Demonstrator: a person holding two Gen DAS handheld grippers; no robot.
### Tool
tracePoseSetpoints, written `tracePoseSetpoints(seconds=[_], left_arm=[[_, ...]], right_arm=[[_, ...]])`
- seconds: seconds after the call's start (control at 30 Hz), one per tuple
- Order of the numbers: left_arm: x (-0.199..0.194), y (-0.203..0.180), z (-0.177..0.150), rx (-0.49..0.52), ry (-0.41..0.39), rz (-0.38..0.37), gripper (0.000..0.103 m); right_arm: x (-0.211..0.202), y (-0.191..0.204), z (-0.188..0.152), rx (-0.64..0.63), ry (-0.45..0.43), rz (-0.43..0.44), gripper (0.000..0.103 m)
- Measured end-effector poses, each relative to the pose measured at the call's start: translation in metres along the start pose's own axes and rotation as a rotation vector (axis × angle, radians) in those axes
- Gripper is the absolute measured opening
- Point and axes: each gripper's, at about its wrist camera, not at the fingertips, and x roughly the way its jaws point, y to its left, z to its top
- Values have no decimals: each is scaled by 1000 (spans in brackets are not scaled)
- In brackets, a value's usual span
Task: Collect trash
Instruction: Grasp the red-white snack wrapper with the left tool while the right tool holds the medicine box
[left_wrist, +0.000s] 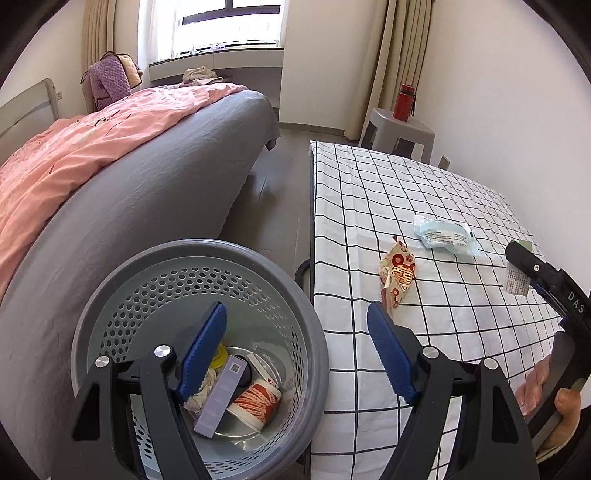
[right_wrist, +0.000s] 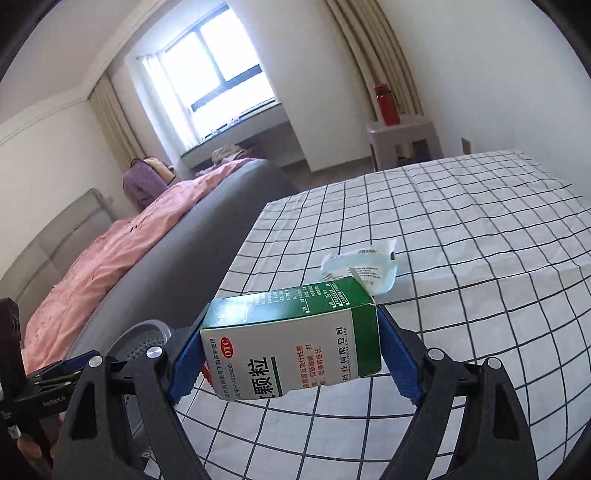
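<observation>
1. Left gripper (left_wrist: 297, 354): blue pads spread wide, nothing between them, touching nothing; left pad (left_wrist: 201, 347) seen over the mouth of the waste basket (left_wrist: 314, 332), right pad over the checked cloth's hanging edge.
2. Right gripper (right_wrist: 290, 354): fingers closed onto the green-and-white medicine box (right_wrist: 295, 332), one blue pad (right_wrist: 186, 363) pressed flat on each end, box carried crosswise above the checked tablecloth (right_wrist: 461, 229), clear of its surface.
3. Medicine box: green top face with white print, white front with red and green Chinese lettering and a red "OTC" oval; one end flap slightly sprung open.
4. Waste basket: round, grey rim, perforated pale wall, standing on the floor between the grey bed (left_wrist: 147, 206) and the table; inside, a lilac box (left_wrist: 221, 398), a red-and-white printed paper cup (left_wrist: 255, 402), crumpled paper and something yellow.
5. On the cloth: a red-and-cream patterned wrapper (left_wrist: 397, 277) near the table's edge, and a pale blue packet (left_wrist: 445, 234) just beyond it, the two apart.
6. Red bottle (left_wrist: 404, 101) upright on a grey stool (left_wrist: 399, 129) by the curtain.
</observation>
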Motion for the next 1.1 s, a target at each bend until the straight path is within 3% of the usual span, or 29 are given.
tracePoseSetpoints(seconds=[0.3,0.37,0.47,0.53,0.63,0.73,0.93,1.1], left_arm=[[-6,-28,0,79,-6,-11,75],[-3,-37,2,98,6,-19,75],[5,-54,6,122,29,-42,75],[11,-65,10,137,43,-55,75],[25,-81,19,149,69,-83,75],[45,-97,27,167,99,-96,75],[101,-114,32,180,213,-67,75],[129,-118,31,184,247,-11,75]], right_arm=[[-17,-2,1,-76,-41,-29,81],[-20,-11,1,-26,-38,-11,81],[-21,-6,-2,-94,-26,-20,81],[-21,-19,3,-15,-19,10,81],[-22,-23,2,-42,-9,-17,81],[-19,-31,2,-1,29,11,81],[-10,-38,-2,3,114,-5,81],[-9,-37,-3,-6,152,-9,81]])
